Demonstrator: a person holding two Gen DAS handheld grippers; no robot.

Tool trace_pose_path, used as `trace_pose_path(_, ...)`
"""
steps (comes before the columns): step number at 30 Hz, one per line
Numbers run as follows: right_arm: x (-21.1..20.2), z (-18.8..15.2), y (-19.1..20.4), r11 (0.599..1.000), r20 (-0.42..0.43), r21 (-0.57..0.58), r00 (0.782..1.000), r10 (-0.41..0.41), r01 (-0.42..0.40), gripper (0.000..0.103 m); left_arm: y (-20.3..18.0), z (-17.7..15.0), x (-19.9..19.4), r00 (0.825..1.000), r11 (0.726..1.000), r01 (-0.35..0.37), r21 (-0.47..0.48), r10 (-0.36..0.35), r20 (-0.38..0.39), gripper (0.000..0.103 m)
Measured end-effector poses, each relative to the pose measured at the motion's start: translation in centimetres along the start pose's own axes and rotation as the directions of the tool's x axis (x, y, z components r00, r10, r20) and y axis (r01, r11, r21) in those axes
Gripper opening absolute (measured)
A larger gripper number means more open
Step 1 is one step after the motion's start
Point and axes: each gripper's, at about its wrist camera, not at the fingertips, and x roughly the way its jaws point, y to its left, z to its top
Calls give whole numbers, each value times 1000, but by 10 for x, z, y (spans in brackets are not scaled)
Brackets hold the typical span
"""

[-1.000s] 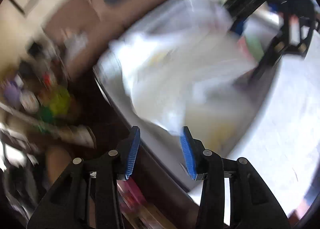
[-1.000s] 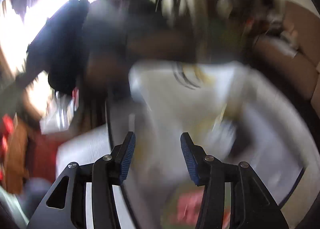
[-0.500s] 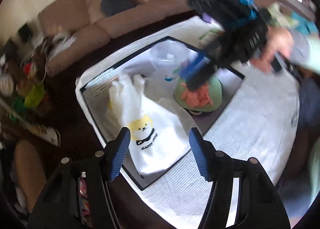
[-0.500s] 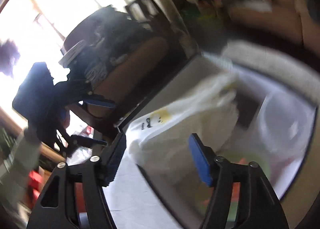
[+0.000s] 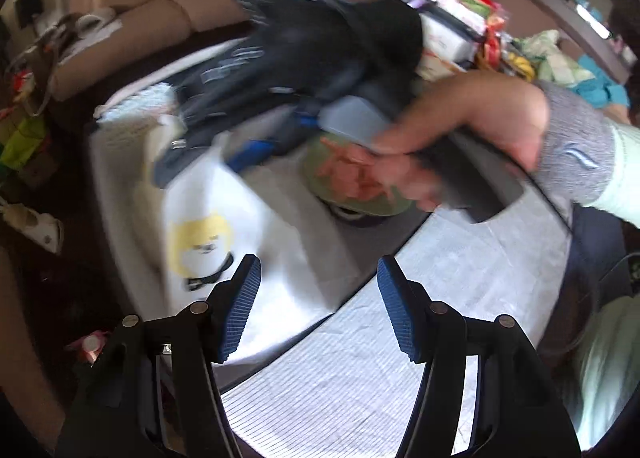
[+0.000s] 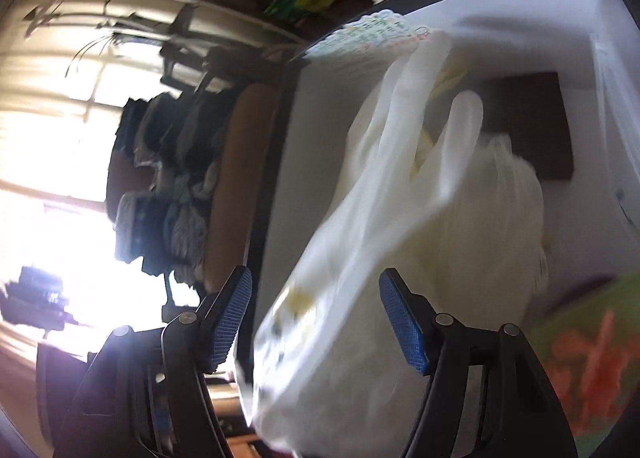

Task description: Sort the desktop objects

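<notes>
A white plastic bag with a yellow cartoon face (image 5: 208,218) lies on the grey mat (image 5: 304,258) on the table. In the right wrist view the bag (image 6: 420,226) fills the middle, close ahead. A green plate with orange pieces (image 5: 352,182) sits right of the bag; it shows blurred in the right wrist view (image 6: 592,346). My left gripper (image 5: 318,306) is open and empty above the mat's near edge. My right gripper (image 6: 316,322) is open, close above the bag; in the left wrist view it (image 5: 256,146) hovers over the bag's top.
The person's arm (image 5: 480,126) reaches across over the plate. A white striped tablecloth (image 5: 400,370) covers the near table. A tan sofa (image 5: 160,10) stands behind. Cluttered floor lies left. A chair piled with clothes (image 6: 176,186) stands beyond the table edge.
My right gripper and the arm have swung left across the table toward the bag. Both grippers have stayed open. The left view has shifted closer over the mat.
</notes>
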Motion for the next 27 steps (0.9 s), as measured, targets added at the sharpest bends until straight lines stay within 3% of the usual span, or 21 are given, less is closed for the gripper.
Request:
trace_pose_path(1, 0, 4, 1, 1000, 14, -12, 1000, -11, 11, 41, 0, 1, 5, 1000, 1000, 8, -2, -8, -5, 58)
trace_pose_path(2, -1, 6, 4, 999, 26, -31, 1000, -13, 13, 19, 1, 3, 11, 1000, 1000, 13, -7, -13, -14, 58)
trace_pose_path(4, -4, 18, 23, 992, 67, -128, 998, -7, 16, 16, 2, 7, 18, 1000, 1000, -14, -1, 14, -21, 58)
trace_pose_path(6, -14, 23, 58, 958, 148, -283, 989, -10, 52, 16, 4, 9, 16, 999, 999, -31, -16, 32, 9, 58)
trace_pose_path(7, -22, 22, 79, 924, 185, -379, 982, 30, 43, 16, 8, 9, 14, 1000, 999, -11, -36, 12, 23, 58)
trace_pose_path(8, -24, 19, 89, 902, 200, -425, 980, 17, 71, 13, 12, 8, 14, 1000, 998, 18, -60, -16, 26, 58)
trace_pose_path(9, -21, 18, 91, 894, 201, -428, 978, -49, 133, 11, 16, 7, 17, 999, 995, 46, -89, -45, 13, 59)
trace_pose_path(10, -10, 21, 83, 888, 177, -388, 965, -192, 247, 11, 18, 6, 21, 998, 993, 54, -105, -55, -6, 61)
trace_pose_path(11, -1, 23, 70, 880, 137, -333, 940, -311, 340, 18, 18, 3, 27, 997, 992, 53, -112, -58, -40, 61)
trace_pose_path(12, 9, 24, 47, 865, 61, -260, 901, -430, 430, 18, 16, 1, 30, 998, 994, 30, -104, -36, -56, 62)
trace_pose_path(13, 12, 22, 34, 865, 27, -233, 892, -451, 445, 16, 16, 0, 28, 998, 993, 28, -112, -33, -45, 61)
trace_pose_path(15, 2, 14, 32, 852, 70, -264, 890, -451, 452, 18, 15, -3, 15, 998, 993, 60, -107, -62, -18, 61)
trace_pose_path(16, -2, 11, 37, 830, 95, -291, 878, -470, 476, 21, 13, -3, 9, 998, 994, 54, -93, -55, -10, 61)
trace_pose_path(18, -8, 7, 47, 826, 103, -321, 884, -455, 463, 47, 14, -4, -5, 1000, 997, 5, -79, -4, 14, 62)
trace_pose_path(20, -22, 1, 52, 836, 115, -327, 896, -428, 441, 47, 24, 0, -17, 999, 992, 0, -130, 7, 53, 67)
trace_pose_path(23, -49, 6, 53, 836, 214, -287, 882, -419, 467, 48, 48, 19, -19, 992, 975, -36, -217, 60, 107, 69)
trace_pose_path(25, -70, 13, 53, 870, 307, -253, 888, -342, 423, 51, 60, 27, -6, 995, 963, -31, -268, 55, 83, 68)
trace_pose_path(27, -78, 26, 53, 904, 337, -232, 901, -271, 359, 51, 59, 29, 15, 999, 967, -30, -254, 32, 6, 68)
